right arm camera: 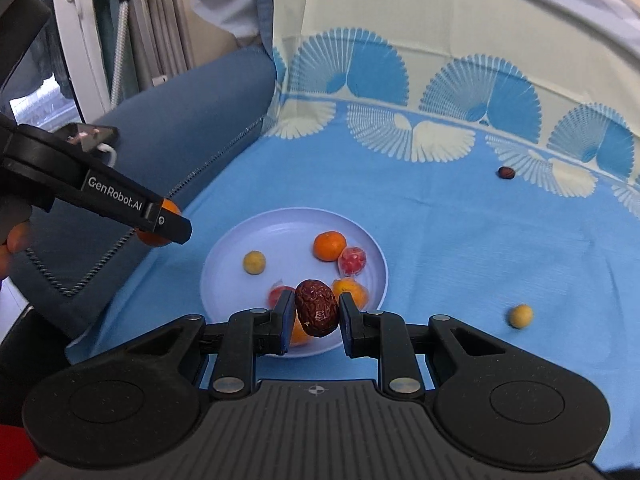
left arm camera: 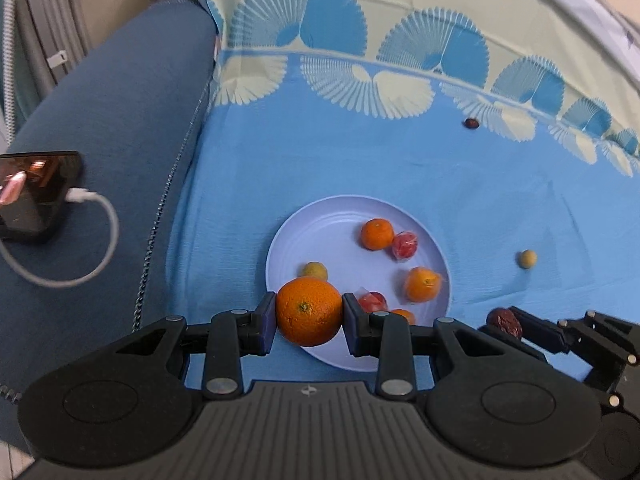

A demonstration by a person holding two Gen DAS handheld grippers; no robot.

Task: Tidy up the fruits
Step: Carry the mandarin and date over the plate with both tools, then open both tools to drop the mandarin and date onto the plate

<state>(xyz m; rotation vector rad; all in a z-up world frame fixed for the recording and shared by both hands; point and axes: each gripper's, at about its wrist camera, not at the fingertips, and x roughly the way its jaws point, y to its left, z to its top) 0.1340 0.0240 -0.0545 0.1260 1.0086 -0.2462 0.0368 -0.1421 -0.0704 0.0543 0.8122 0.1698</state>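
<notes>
Blue cloth [right arm camera: 460, 248] under loose yellow fruit [right arm camera: 520, 315], dark fruit [right arm camera: 506, 172].

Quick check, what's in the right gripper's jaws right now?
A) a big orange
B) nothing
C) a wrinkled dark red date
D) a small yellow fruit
C: the right wrist view shows the right gripper closed on a wrinkled dark red date above the plate; the big orange sits in the left gripper instead.
</notes>
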